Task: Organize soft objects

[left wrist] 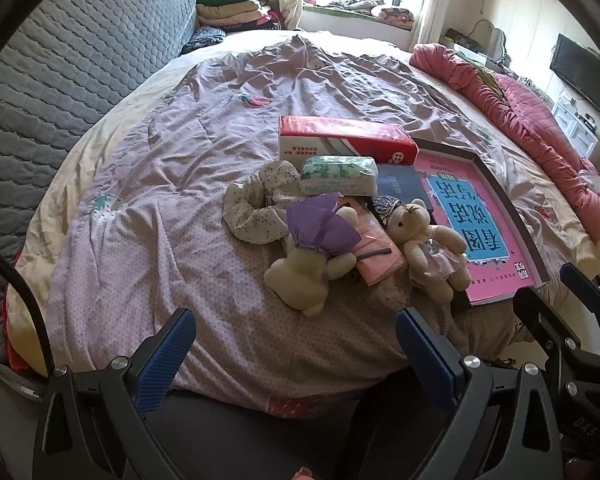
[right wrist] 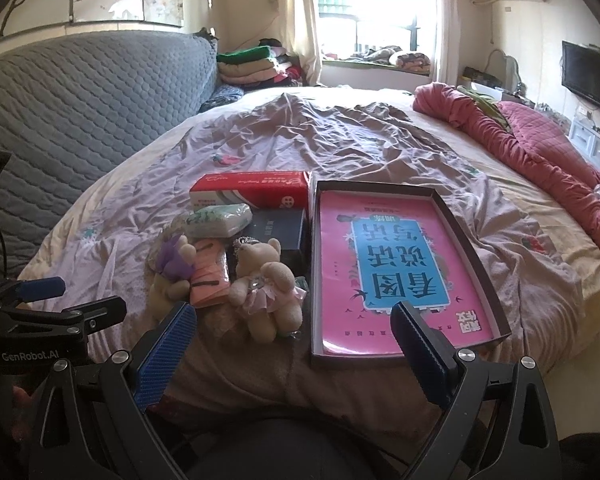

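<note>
Both tongs hang spread and empty over the near edge of the lilac patterned bedspread (left wrist: pixel 148 216): the left gripper (left wrist: pixel 296 344) with its blue ribbed pads wide apart, the right gripper (right wrist: pixel 292 336) the same, each short of the pile.

Going left to right, the soft things lie bunched mid-bed: a cream floral cloth bundle (left wrist: pixel 256 204), a cream plush bear with a purple bow (left wrist: pixel 312 256) lying tipped over, a folded pink cloth (left wrist: pixel 378 248) touching it, then a tan plush bear in a pink dress (left wrist: pixel 428 244) leaning on the shallow dark cardboard tray (right wrist: pixel 486 252) that holds a pink and blue book.

Judging by position, the purple-bow bear is the left gripper's nearest pick. Best to pinch its body rather than the loose bow, and lift straight so the neighbours stay put.
</note>
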Tool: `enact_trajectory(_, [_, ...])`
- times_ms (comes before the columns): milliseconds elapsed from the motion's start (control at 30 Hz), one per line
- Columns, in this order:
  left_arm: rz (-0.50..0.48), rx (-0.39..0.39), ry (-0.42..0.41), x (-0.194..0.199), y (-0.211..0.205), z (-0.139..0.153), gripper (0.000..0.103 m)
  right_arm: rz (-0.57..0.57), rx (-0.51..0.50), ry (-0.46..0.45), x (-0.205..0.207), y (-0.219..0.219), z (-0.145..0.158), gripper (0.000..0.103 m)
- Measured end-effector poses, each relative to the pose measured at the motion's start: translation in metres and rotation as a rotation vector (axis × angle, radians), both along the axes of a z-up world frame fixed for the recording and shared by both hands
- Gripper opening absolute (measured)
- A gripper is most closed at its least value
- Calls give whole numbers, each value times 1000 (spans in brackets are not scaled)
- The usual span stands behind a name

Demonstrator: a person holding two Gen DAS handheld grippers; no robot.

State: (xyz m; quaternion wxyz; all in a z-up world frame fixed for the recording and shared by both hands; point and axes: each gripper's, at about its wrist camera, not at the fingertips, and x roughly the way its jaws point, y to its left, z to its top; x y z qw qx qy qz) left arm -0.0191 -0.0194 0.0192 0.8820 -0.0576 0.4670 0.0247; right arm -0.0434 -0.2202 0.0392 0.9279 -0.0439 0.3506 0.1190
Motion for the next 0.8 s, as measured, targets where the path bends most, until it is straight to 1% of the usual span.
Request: enact_trajectory(800, [1,2,11,0,0,-3,101,-17,-3,9,2,-4,-3,98])
